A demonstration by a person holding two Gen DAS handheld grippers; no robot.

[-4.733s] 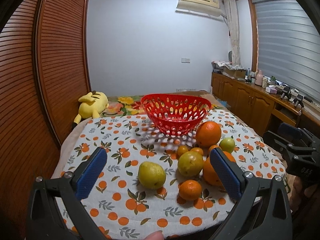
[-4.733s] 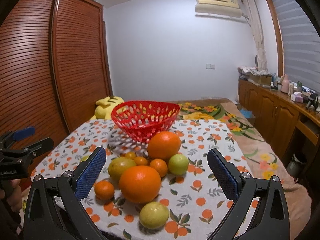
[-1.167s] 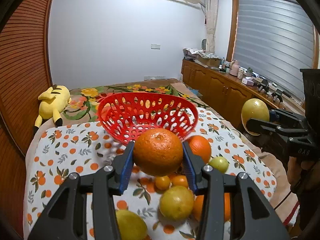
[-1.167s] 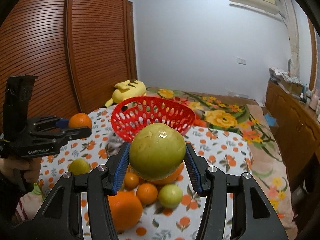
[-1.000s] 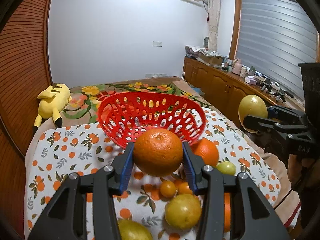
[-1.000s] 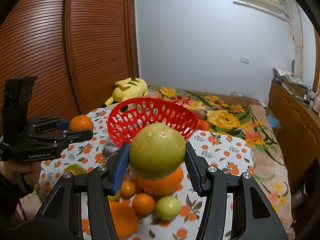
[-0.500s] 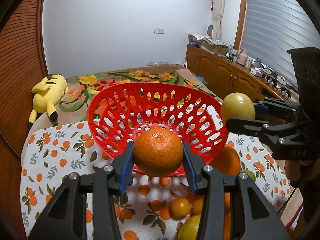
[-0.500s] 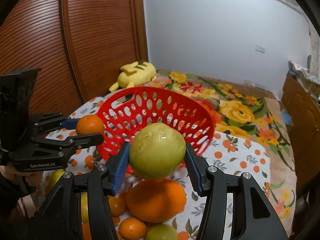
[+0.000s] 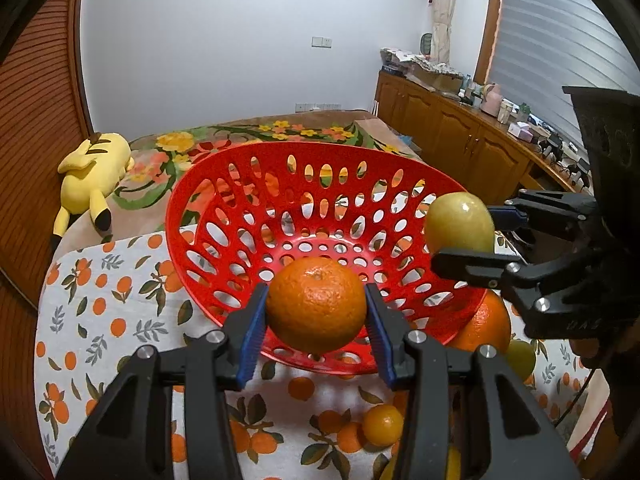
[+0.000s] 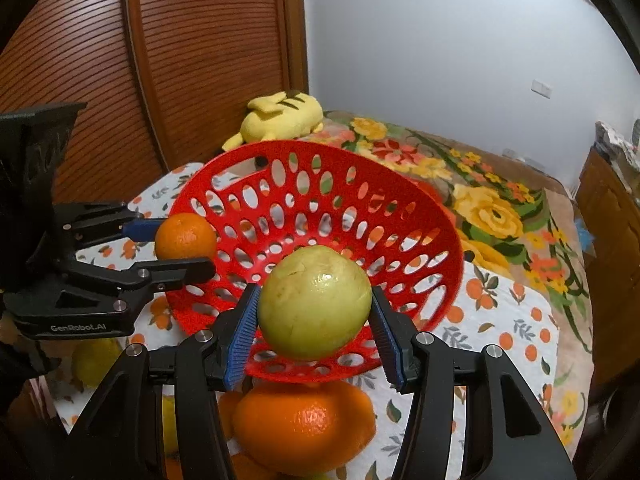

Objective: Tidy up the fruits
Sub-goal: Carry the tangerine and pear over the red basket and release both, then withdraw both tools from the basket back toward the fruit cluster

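Your left hand-held gripper (image 9: 316,316) pinches an orange (image 9: 316,305) between its blue pads (image 9: 251,334), one pad on each side of the fruit; its jaws have just been easing apart a little, yet the orange is between them and both pads meet its skin. You hold it over the near rim of the red basket (image 9: 256,184), whose perforated bowl shows no fruit lying in it. Your right hand-held gripper (image 10: 314,314) clamps a yellow-green fruit (image 10: 314,308) the same way, pads tight on both flanks, and it too hangs above the basket's near edge. From the left wrist view that gripper reaches in from the right, its fruit above the basket's right rim; from the right wrist view your left gripper comes in from the left, the orange level with the left rim.

The basket stands on a desk covered by a white cloth printed with oranges and leaves (image 9: 100,320). Just behind your grippers the loose fruit lies on the cloth: a large orange (image 10: 304,426) against the basket's near wall, a small orange (image 9: 383,425), and a green fruit (image 9: 520,358) beside them. Beyond the basket lies a flowered bedspread (image 10: 480,200) with a yellow plush toy (image 9: 94,172) on it.
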